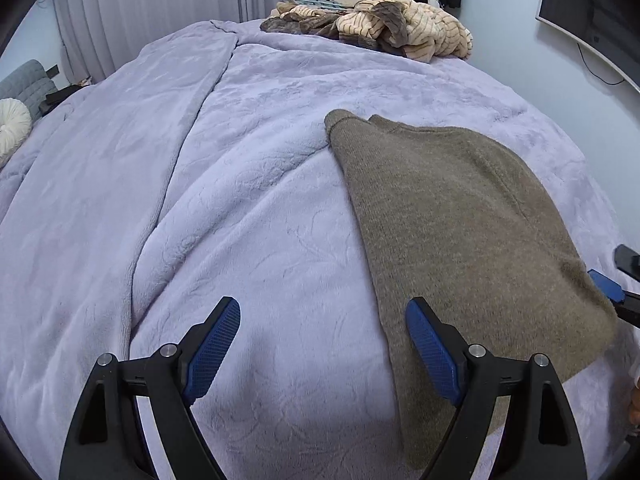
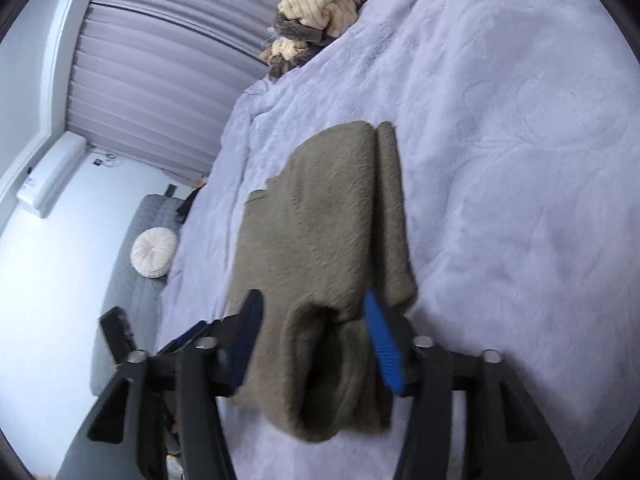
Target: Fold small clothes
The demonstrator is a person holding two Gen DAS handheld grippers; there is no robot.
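Note:
An olive-brown knit garment (image 1: 460, 216) lies partly folded on the lavender blanket (image 1: 240, 184). My left gripper (image 1: 324, 344) is open and empty above the blanket; its right finger is over the garment's near left edge. In the right wrist view the garment (image 2: 320, 220) runs away from the camera, and its near end is bunched between the jaws of my right gripper (image 2: 316, 340), which stand apart around the cloth. The right gripper's blue pad shows at the garment's right edge in the left wrist view (image 1: 604, 284).
A heap of cream-and-brown striped clothes (image 1: 380, 24) lies at the far end of the bed, also in the right wrist view (image 2: 320, 4). A grey seat with a round white cushion (image 2: 154, 252) stands beside the bed. A monitor (image 1: 588, 12) hangs on the right wall.

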